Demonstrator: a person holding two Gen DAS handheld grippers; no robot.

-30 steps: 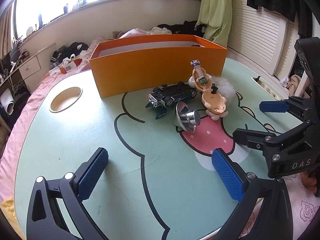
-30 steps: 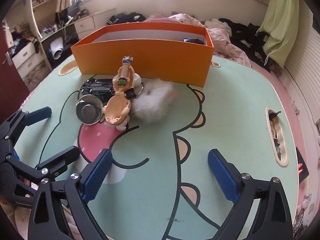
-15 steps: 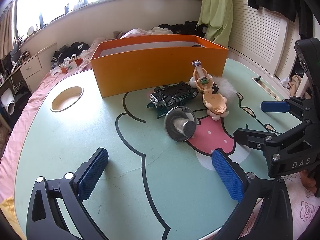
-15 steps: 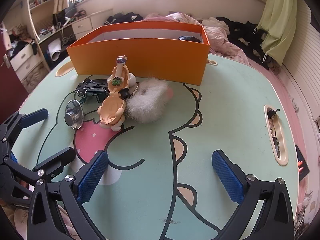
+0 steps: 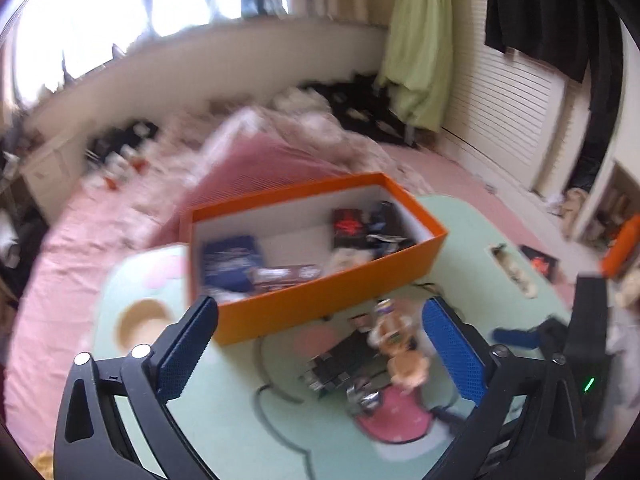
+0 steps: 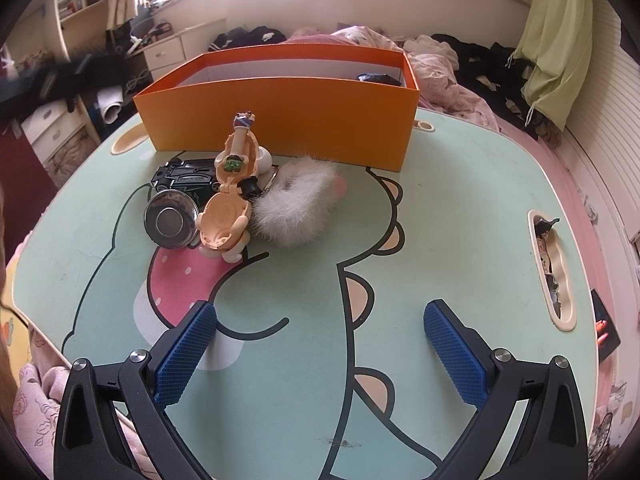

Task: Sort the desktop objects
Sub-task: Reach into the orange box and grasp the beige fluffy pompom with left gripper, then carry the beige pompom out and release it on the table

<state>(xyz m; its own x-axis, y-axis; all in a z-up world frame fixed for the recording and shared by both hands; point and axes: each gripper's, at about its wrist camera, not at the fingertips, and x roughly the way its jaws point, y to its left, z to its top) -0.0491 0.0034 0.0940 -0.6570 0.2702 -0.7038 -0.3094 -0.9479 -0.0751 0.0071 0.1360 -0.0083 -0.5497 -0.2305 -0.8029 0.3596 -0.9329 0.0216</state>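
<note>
An orange box (image 6: 280, 108) stands at the back of the green cartoon table (image 6: 460, 208). In front of it lie a black toy car (image 6: 184, 176), a shiny metal cup (image 6: 170, 220), an open peach egg-shaped toy (image 6: 228, 200) and a white fluffy keychain (image 6: 296, 204). My right gripper (image 6: 320, 344) is open and empty, low over the table's near side. My left gripper (image 5: 320, 344) is open and empty, raised high; its blurred view looks down into the box (image 5: 312, 248), which holds several items, and onto the toy car (image 5: 340, 364).
The table has a round cup hole at the left (image 6: 124, 144) and a slot at the right (image 6: 554, 276) with small items in it. A bed with pink bedding and clothes (image 6: 440, 68) lies behind the table. Drawers (image 6: 52, 128) stand at the left.
My left gripper has risen sharply and now looks down into the box. The metal cup has rolled to a stop beside the egg toy. My right gripper drew back slightly.
</note>
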